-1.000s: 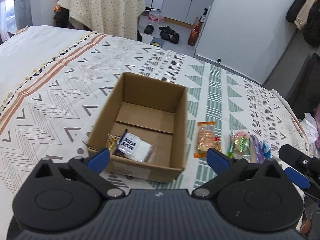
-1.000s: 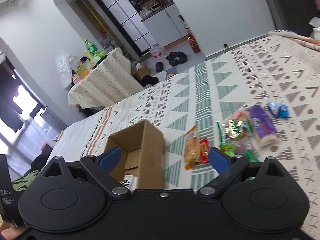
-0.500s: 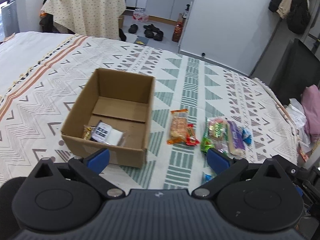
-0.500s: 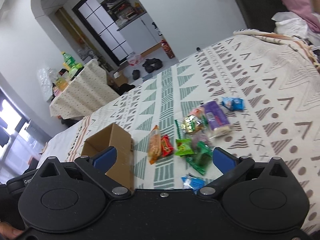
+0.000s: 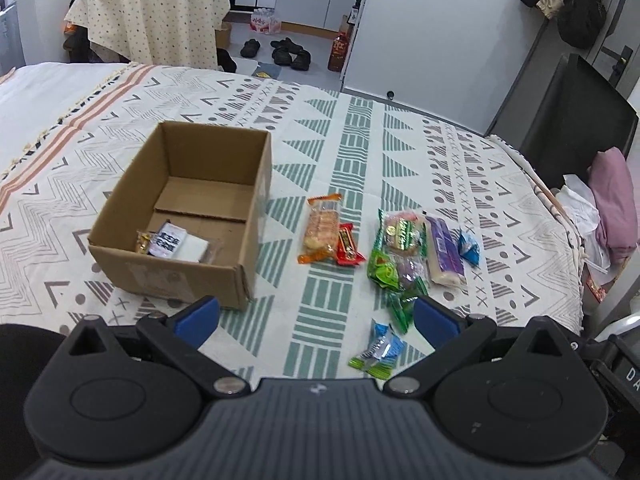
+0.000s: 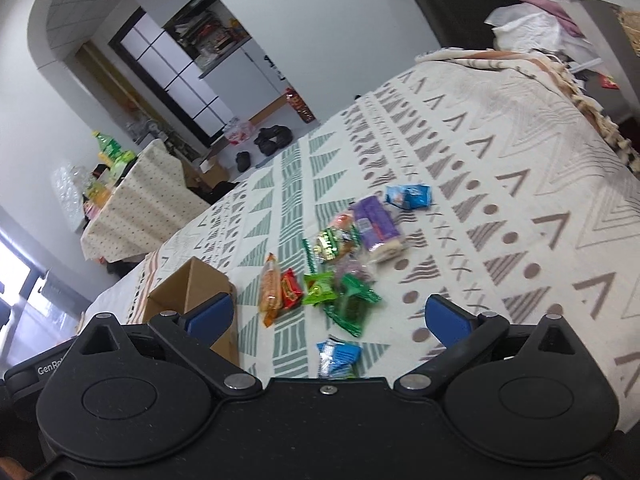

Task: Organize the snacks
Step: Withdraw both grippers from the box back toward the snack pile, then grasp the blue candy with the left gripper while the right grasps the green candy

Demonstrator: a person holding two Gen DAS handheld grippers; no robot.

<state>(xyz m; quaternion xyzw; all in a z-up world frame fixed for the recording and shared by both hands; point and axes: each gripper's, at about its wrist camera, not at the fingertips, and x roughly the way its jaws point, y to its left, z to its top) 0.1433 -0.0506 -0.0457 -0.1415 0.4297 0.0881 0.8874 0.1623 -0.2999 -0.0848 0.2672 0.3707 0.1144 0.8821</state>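
Observation:
An open cardboard box [image 5: 188,216] stands on the patterned bedspread and holds a black-and-white snack packet [image 5: 176,242]; its corner shows in the right wrist view [image 6: 192,292]. To its right lie loose snacks: an orange cracker pack [image 5: 322,228], a red bar [image 5: 348,245], green packets [image 5: 394,268], a purple pack [image 5: 444,256] and a blue packet [image 5: 380,350]. The right wrist view shows the same cracker pack [image 6: 270,288], purple pack [image 6: 376,228] and blue packet [image 6: 338,356]. My left gripper [image 5: 316,314] is open and empty above the near bed edge. My right gripper [image 6: 328,316] is open and empty above the snacks.
The bedspread [image 5: 360,140] ends at the right beside a dark chair [image 5: 576,120] and a pile of cloth [image 5: 612,204]. A cloth-covered table [image 5: 156,20] and shoes [image 5: 286,50] stand beyond the bed's far edge.
Both grippers have pulled back and swung to the right. The box has slid left in both views and more of the loose snacks have come into sight. Both stay open.

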